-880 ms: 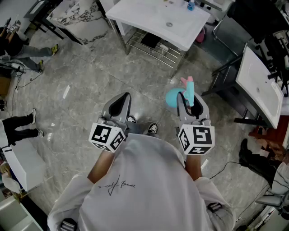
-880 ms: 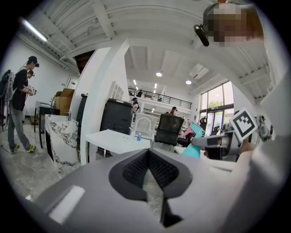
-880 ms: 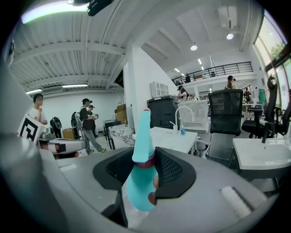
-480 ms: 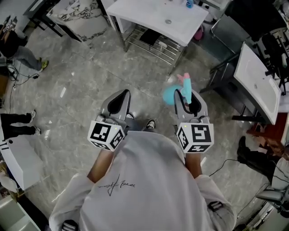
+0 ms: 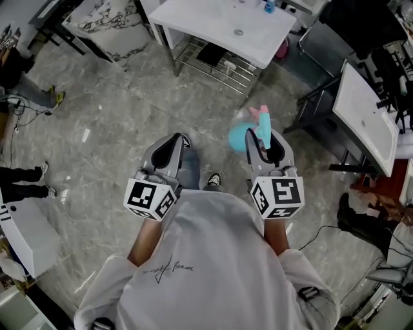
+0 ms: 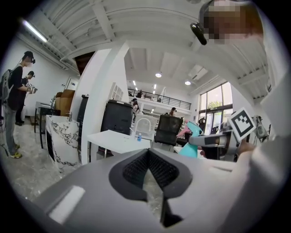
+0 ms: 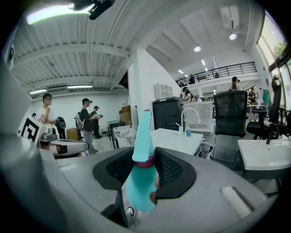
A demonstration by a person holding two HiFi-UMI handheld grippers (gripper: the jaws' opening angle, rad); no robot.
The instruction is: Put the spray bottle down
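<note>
My right gripper (image 5: 264,137) is shut on a teal spray bottle (image 5: 241,136) with a pink trigger, holding it at about waist height over the grey marble floor. In the right gripper view the spray bottle (image 7: 140,184) stands upright between the dark pads, a magenta collar at its neck and the nozzle rising above the right gripper (image 7: 144,158). My left gripper (image 5: 175,143) is level beside it, apart from the bottle. Seen from its own camera, the left gripper (image 6: 146,155) has its pads meeting at the tips, with nothing held.
A white table with a basin (image 5: 219,29) and a wire shelf under it stands ahead; a small blue bottle (image 5: 270,8) sits on it. Another white basin unit (image 5: 369,126) is at the right, with dark chairs around it. People stand at the far left.
The white table and the floor have slid toward the top and left of the head view. Both grippers keep the same pose, and the bottle stays gripped.
</note>
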